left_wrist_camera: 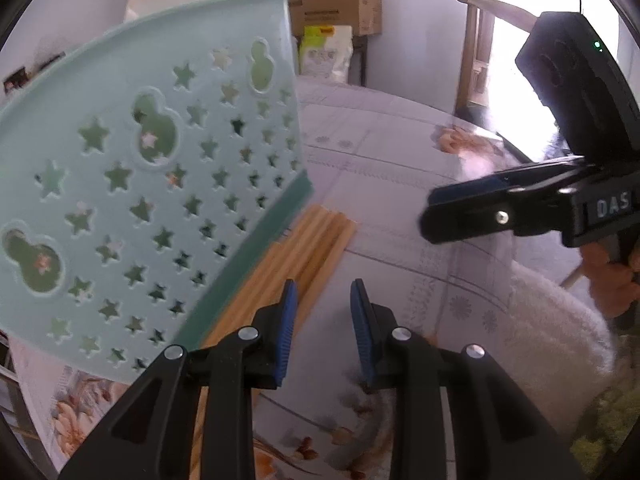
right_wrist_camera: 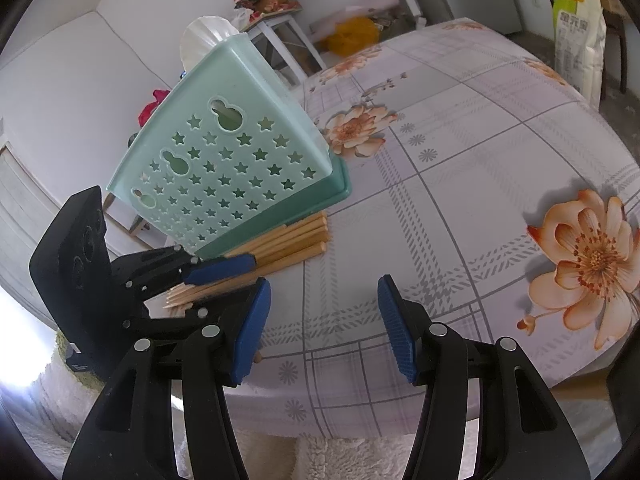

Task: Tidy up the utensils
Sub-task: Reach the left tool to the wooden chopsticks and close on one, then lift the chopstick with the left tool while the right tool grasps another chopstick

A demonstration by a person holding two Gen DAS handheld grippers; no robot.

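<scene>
A pale green utensil holder (right_wrist_camera: pixel 236 160) with star-shaped holes stands on the flowered tablecloth; it fills the left of the left wrist view (left_wrist_camera: pixel 152 184). A bundle of wooden chopsticks (right_wrist_camera: pixel 280 246) lies flat against its base, also seen in the left wrist view (left_wrist_camera: pixel 296 256). My left gripper (left_wrist_camera: pixel 323 308) is open and empty, its left finger hovering over the chopsticks; it shows in the right wrist view (right_wrist_camera: pixel 220 268). My right gripper (right_wrist_camera: pixel 323 320) is open and empty over bare cloth, right of the chopsticks; it shows at the right of the left wrist view (left_wrist_camera: pixel 436 216).
The table (right_wrist_camera: pixel 460 168) has a plaid cloth with orange flowers. A white bag (right_wrist_camera: pixel 578 44) and a cardboard box (left_wrist_camera: pixel 336 8) stand beyond the far edge. A white fluffy sleeve (left_wrist_camera: pixel 552 328) is at the near edge.
</scene>
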